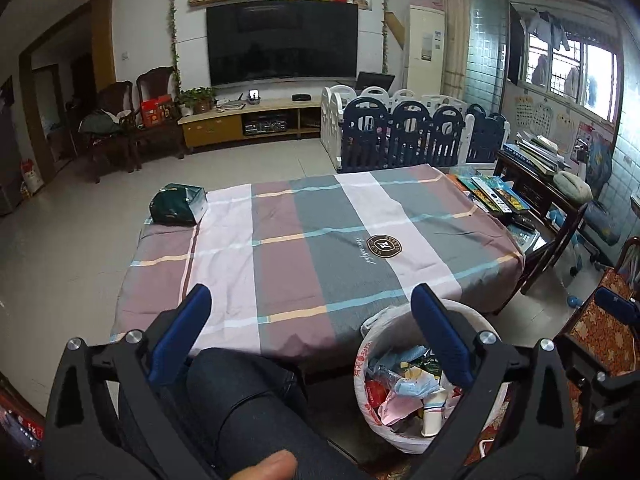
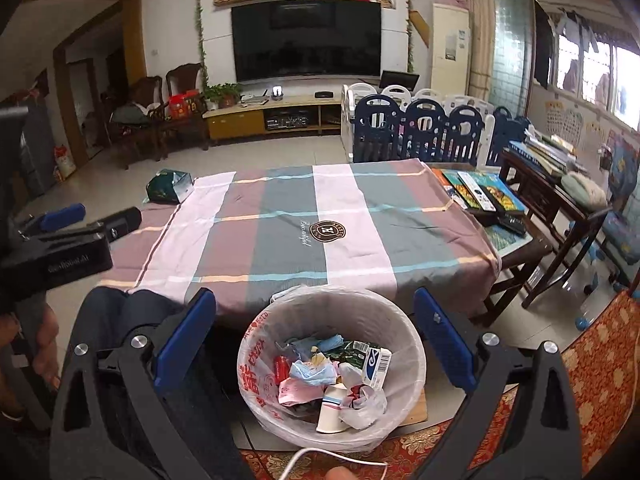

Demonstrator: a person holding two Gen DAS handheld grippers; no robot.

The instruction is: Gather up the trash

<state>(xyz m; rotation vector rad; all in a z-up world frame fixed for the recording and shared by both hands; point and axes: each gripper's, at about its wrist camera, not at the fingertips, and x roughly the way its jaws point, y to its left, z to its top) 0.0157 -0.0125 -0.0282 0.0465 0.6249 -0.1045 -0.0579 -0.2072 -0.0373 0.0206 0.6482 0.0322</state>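
Observation:
A round bin (image 2: 256, 364) lined with a white plastic bag stands on the floor at the table's near edge. It holds a paper cup (image 2: 332, 408), a blue mask, wrappers and a small carton. My right gripper (image 2: 315, 298) hangs open above the bin with nothing between its blue pads. My left gripper (image 1: 312, 296) is open and empty too, over the cloth's near edge and a person's knee (image 1: 248, 400); the bin (image 1: 366, 384) sits under its right finger. A green bag (image 1: 178, 204) lies on the table's far left corner.
The checked cloth (image 1: 304, 240) covers a low table. Books and remotes (image 2: 484, 196) lie along its right side. A navy and white playpen fence (image 2: 420, 128) stands behind it, a dark side table (image 2: 552, 200) to the right. A white cable (image 2: 340, 456) runs in front of the bin.

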